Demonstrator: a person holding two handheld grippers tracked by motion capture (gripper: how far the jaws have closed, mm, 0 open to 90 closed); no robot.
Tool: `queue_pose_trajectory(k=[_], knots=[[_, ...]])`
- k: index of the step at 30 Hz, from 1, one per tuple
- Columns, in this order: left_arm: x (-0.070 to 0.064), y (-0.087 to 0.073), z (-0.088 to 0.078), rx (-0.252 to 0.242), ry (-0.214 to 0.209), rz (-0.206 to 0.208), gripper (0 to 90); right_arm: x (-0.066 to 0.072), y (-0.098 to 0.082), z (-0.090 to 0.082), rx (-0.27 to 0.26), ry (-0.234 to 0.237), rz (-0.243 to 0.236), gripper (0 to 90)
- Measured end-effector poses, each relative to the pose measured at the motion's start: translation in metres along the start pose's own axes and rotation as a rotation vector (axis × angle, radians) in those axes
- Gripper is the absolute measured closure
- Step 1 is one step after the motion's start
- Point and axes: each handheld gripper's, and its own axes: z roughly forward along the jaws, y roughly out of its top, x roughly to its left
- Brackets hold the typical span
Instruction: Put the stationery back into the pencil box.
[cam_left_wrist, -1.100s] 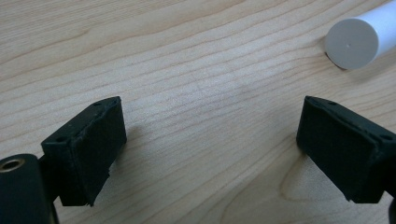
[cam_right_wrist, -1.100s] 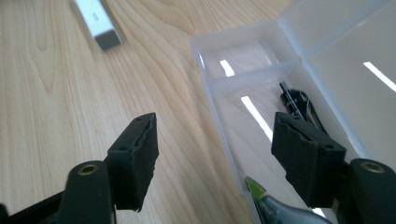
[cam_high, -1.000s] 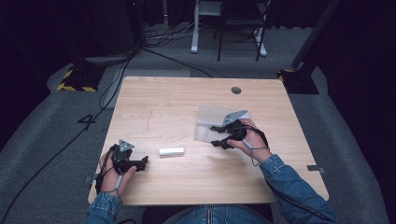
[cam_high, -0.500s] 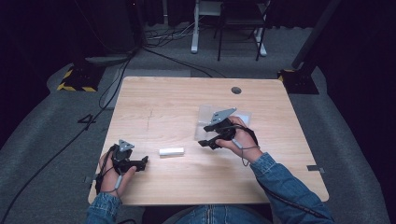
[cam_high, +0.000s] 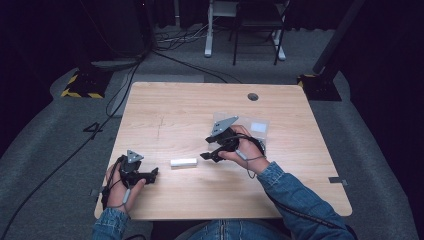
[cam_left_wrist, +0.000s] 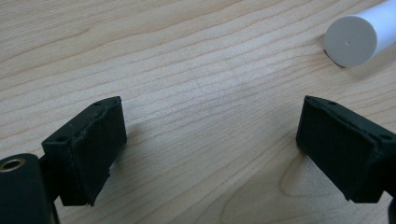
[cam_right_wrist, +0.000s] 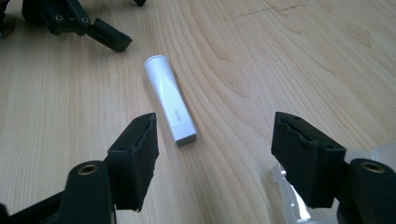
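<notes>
Dark floor and trailing cables surround a pale wooden table (cam_high: 175, 110), bare but for a few things. A small white tube (cam_high: 183, 162) lies flat a little in from the near edge, about midway between the two hands, its capped round end toward the left gripper (cam_high: 150, 175) and its flat crimped end toward the right gripper (cam_high: 206, 156). Toward the right side of the tabletop, behind the right hand, lies a clear plastic bag (cam_high: 258, 128).

Both pairs of jaws stand wide apart with nothing between them. In the left gripper view the left gripper (cam_left_wrist: 210, 140) rests low on the wood, the tube's cap (cam_left_wrist: 351, 41) just beyond its far jaw. In the right gripper view the right gripper (cam_right_wrist: 215, 158) hangs close above the tube (cam_right_wrist: 170, 100), whose crimped end lies near one jaw rather than centred in the gap.

The likely step is a pick-up of the tube by the right gripper. The risk is in the alignment: closing from here, one pad would probably meet the tube first and push it sideways. A round, smooth body could roll toward the near edge or squirt out of a grip taken too near the flat end. Squeezing hard could also dent it.
</notes>
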Motion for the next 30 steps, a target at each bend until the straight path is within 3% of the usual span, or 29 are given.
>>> queue_pose_trajectory(k=[11, 30], knots=[[0.000, 0.000, 0.000, 0.002, -0.001, 0.001, 8.7, 0.000, 0.002, 0.021, 0.013, 0.002, 0.012, 34.6], [0.000, 0.000, 0.000, 0.003, 0.000, 0.001, 8.6, 0.013, -0.006, 0.065, 0.019, 0.047, -0.029, 39.7]])
